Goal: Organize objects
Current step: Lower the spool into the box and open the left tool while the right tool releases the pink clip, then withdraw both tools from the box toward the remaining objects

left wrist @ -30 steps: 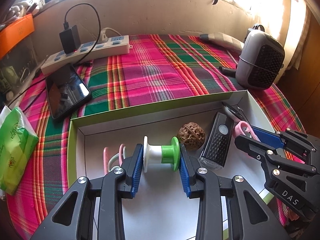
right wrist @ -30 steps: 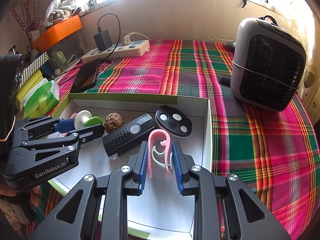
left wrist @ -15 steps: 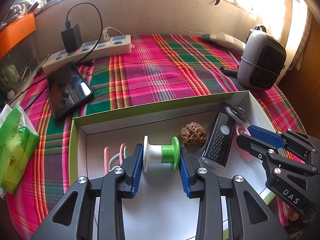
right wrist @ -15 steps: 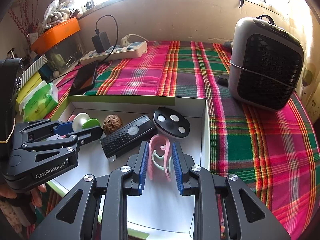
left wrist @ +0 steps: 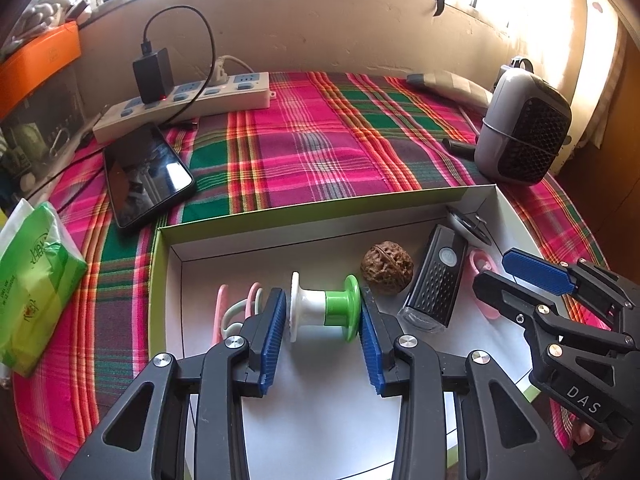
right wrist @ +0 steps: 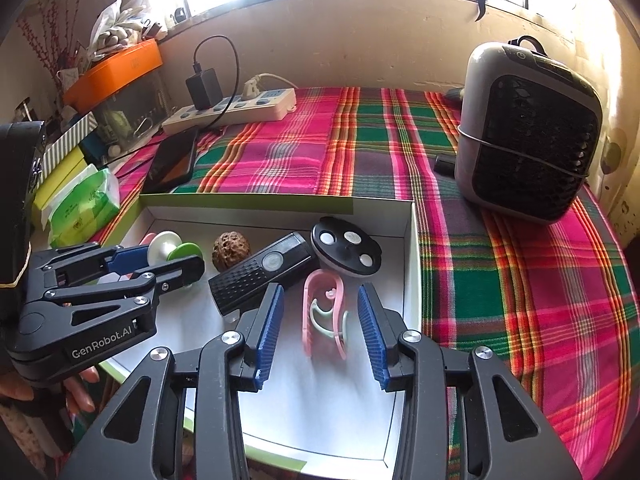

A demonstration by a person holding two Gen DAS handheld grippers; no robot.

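Both wrist cameras sit low and close over the white box point(left wrist: 508, 216) point(right wrist: 414, 248), facing the far wall. The left view looks from the box's near-left corner, the right from its near-right; both share the box interior and plaid cloth point(left wrist: 312, 140) point(right wrist: 380, 140).

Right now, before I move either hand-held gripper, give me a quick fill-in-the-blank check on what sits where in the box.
1. The left hand-held gripper is shut on the white and ____ spool.
2. The right hand-held gripper is ____, its pads clear of the pink clip.
3. The walnut lies between the spool and the black ____.
4. The phone lies ____ the box.

Missing words: green; open; remote; outside
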